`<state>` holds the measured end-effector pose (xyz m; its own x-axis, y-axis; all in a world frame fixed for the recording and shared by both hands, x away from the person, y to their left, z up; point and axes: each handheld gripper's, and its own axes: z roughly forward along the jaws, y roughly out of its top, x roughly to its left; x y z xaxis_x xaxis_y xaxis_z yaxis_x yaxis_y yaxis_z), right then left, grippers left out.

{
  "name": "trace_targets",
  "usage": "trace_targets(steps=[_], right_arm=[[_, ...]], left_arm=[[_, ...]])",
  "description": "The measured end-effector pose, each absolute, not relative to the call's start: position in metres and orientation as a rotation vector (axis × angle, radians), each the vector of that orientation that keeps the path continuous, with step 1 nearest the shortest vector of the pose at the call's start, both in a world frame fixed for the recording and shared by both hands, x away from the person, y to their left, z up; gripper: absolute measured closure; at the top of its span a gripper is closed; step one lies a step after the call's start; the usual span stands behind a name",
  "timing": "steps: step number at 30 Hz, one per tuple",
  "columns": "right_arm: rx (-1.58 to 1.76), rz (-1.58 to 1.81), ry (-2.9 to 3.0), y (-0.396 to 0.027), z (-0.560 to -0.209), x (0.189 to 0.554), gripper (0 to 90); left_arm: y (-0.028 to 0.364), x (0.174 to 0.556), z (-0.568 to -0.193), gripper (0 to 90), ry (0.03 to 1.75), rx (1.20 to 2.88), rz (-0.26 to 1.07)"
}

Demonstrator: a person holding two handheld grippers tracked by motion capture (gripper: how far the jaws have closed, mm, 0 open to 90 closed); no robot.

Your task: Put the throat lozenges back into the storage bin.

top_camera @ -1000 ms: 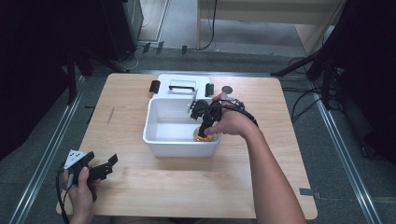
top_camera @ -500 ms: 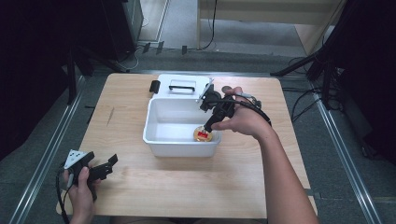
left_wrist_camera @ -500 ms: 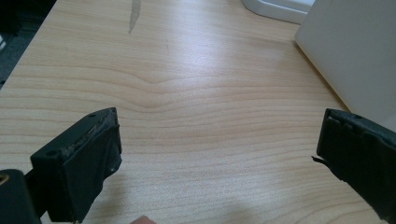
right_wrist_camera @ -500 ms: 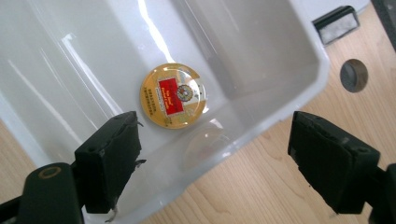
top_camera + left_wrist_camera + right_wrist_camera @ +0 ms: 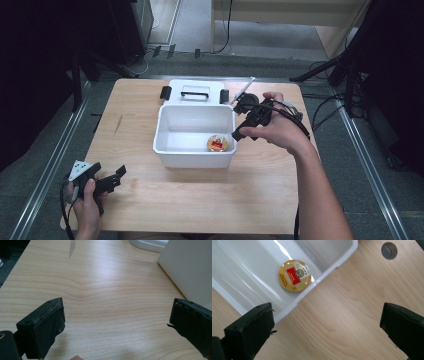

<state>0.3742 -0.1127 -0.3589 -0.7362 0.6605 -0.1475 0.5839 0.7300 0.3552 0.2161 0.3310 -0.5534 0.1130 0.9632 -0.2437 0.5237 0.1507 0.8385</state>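
A round gold tin (image 5: 218, 143) with a red label lies flat on the floor of a white bin (image 5: 167, 150), near its front right corner. My right gripper (image 5: 245, 120) hovers open and empty over the bin's right rim. In the right gripper view the tin (image 5: 295, 275) lies inside the bin wall (image 5: 329, 265), and the gripper (image 5: 327, 315) has its jaws wide apart over bare wood. My left gripper (image 5: 116, 179) rests open at the table's near left corner. In its own view the left gripper (image 5: 117, 307) holds nothing.
The bin's white lid (image 5: 195, 92) with a handle and black latches lies flat behind the bin. A small grey round disc (image 5: 389, 250) sits in the wooden table (image 5: 200, 200) right of the bin. The bin's side wall (image 5: 190, 267) stands ahead of my left gripper.
My right gripper has pulled up and to the right, from over the tin inside the bin to the bin's right rim. The tin stays on the bin floor. The left gripper has not moved.
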Motion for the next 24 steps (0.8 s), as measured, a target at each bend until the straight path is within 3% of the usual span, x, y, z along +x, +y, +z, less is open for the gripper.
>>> trace_targets(steps=[24], right_arm=[[1.303,0.419,2.550,-0.205,-0.402,0.368,0.0]], left_arm=[[0.330,0.216,-0.553,0.2,1.535,1.497,0.624]])
